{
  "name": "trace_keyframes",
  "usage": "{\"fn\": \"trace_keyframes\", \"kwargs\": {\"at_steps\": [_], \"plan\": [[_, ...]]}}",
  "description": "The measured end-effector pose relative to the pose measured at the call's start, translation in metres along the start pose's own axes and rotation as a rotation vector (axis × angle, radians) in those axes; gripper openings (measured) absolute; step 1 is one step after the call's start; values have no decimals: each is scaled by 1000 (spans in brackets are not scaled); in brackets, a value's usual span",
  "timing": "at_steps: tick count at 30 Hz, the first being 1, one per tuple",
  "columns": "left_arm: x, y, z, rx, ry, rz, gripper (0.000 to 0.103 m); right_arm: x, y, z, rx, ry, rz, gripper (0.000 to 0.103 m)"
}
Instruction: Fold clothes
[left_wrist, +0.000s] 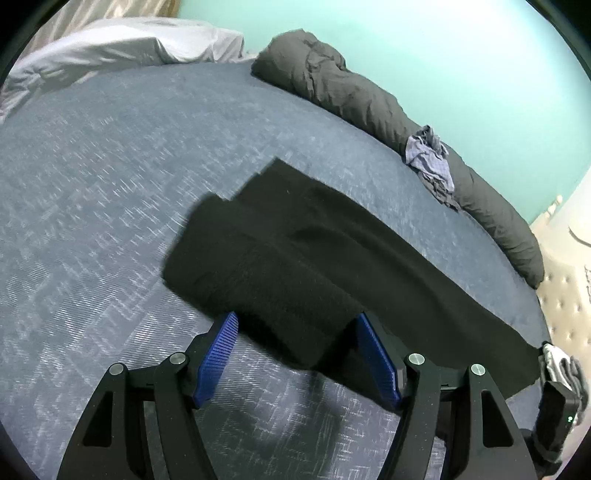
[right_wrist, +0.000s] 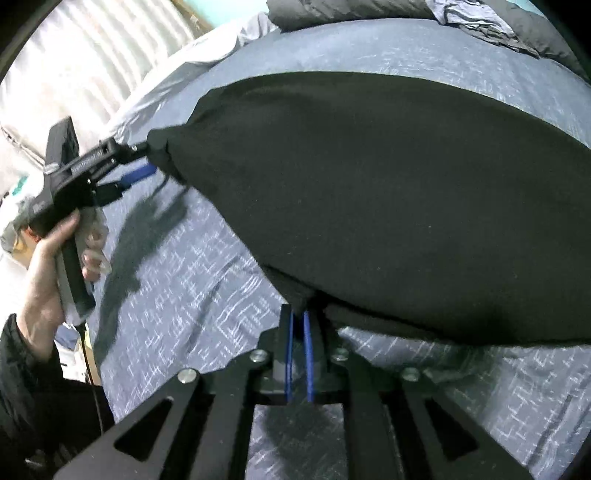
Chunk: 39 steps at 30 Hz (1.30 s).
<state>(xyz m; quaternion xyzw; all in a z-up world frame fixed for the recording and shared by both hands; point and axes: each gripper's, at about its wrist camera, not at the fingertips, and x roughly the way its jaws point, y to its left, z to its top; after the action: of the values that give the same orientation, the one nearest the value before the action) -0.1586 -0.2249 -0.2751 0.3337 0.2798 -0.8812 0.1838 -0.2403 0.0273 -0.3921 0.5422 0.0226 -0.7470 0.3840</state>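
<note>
Black, soft knit garment (right_wrist: 369, 192) appears limp and light. Right gripper (right_wrist: 298, 321) pinches its near edge; left gripper (left_wrist: 295, 354) gapes around a fold; best held at corners.

Garment (left_wrist: 314, 258) spread across the bed (left_wrist: 110, 184), one corner in each gripper: left gripper (left_wrist: 295, 347) at its near left end, right gripper (right_wrist: 299, 325) at its near right. Behind it, a rolled duvet (left_wrist: 369, 99) along the wall, a crumpled cloth (left_wrist: 430, 158) on top; pillow (left_wrist: 129, 44) far left.
</note>
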Motion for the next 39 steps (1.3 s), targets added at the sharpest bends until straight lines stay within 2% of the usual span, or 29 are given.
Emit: {"fn": "trace_keyframes", "kwargs": {"at_steps": [3,8,11,15,18,22,25,29,31,36,39], "plan": [[-10,11,1,-46,-34,6,71,-5,-1,0,11,7,-6,8],[0,30,-1,-127,-11,-1,74,-28,7,7,17,-40,33,9],[7,36,1,-182,-12,-29,74,-49,9,15,-6,-161,18,8],[7,34,3,-209,-31,-61,75,-46,3,25,18,-261,-61,11],[14,37,5,-239,-15,-89,79,-22,-6,27,39,-222,-124,14],[22,45,7,-291,-1,-116,80,1,-2,20,33,-166,-122,15],[31,54,5,-333,18,-146,79,5,8,18,-1,-160,-127,16],[32,67,1,-341,32,-147,45,4,2,15,22,-163,-98,16],[28,70,1,-334,25,-154,38,4,1,16,40,-164,-81,16],[34,81,-3,-374,38,-165,35,0,-3,14,48,-160,-71,16],[32,75,-2,-346,35,-137,43,-2,-2,16,58,-170,-62,16]]}}
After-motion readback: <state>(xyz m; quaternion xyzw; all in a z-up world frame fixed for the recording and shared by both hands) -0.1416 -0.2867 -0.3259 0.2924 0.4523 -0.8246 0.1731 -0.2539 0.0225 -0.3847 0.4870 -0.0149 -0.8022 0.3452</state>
